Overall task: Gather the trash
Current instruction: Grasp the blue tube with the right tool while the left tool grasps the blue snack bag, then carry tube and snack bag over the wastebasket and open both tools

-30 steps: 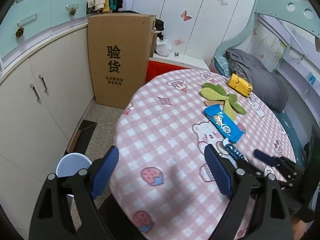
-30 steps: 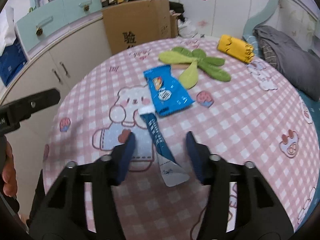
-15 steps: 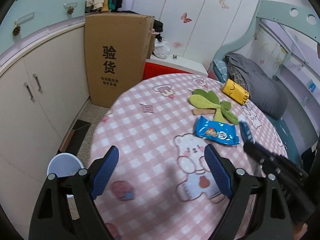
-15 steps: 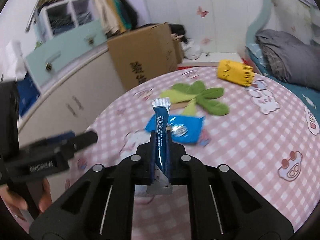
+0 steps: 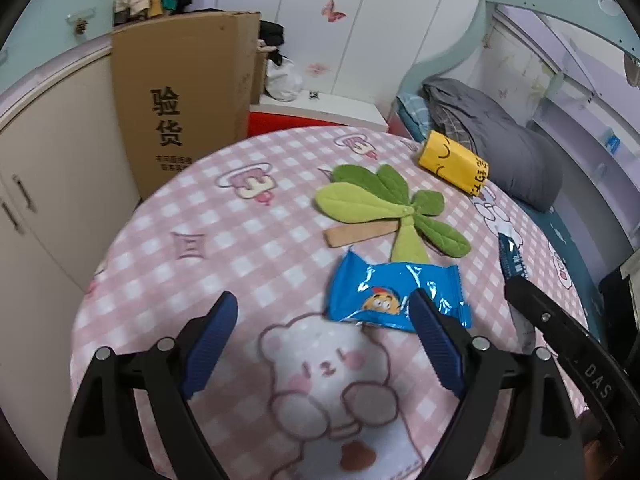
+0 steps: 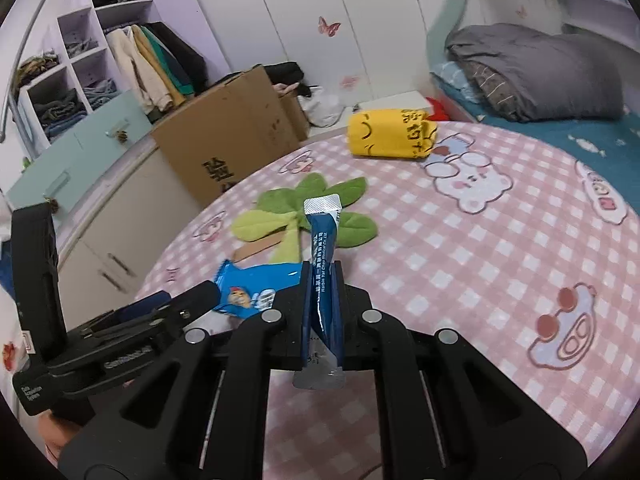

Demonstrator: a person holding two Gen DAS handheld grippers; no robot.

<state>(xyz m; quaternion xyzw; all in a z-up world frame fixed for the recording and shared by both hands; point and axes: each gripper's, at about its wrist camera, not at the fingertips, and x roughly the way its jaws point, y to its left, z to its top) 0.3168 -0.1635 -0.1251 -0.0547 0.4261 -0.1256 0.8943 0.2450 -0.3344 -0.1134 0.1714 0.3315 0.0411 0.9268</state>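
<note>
**Sachet lifted off the tabletop**

Raised since a second ago, the dark blue sachet (image 6: 322,264) stands upright, clenched in the right tongs (image 6: 322,300). Left tongs (image 5: 324,344) gape above the pink tabletop (image 5: 224,248), the blue snack wrapper (image 5: 394,294) at their 1 o'clock.

Large black characters 验货 are printed on the face of the cardboard box (image 5: 184,96), with two smaller lines beneath, too small to be read. "DAS" is seen on the black arm of the right tongs (image 5: 520,292). Vertical white print is carried by the dark blue sachet (image 6: 322,256), partly legible as "Harbin". Black characters on the yellow roll (image 5: 454,162) cannot be made out.
</note>
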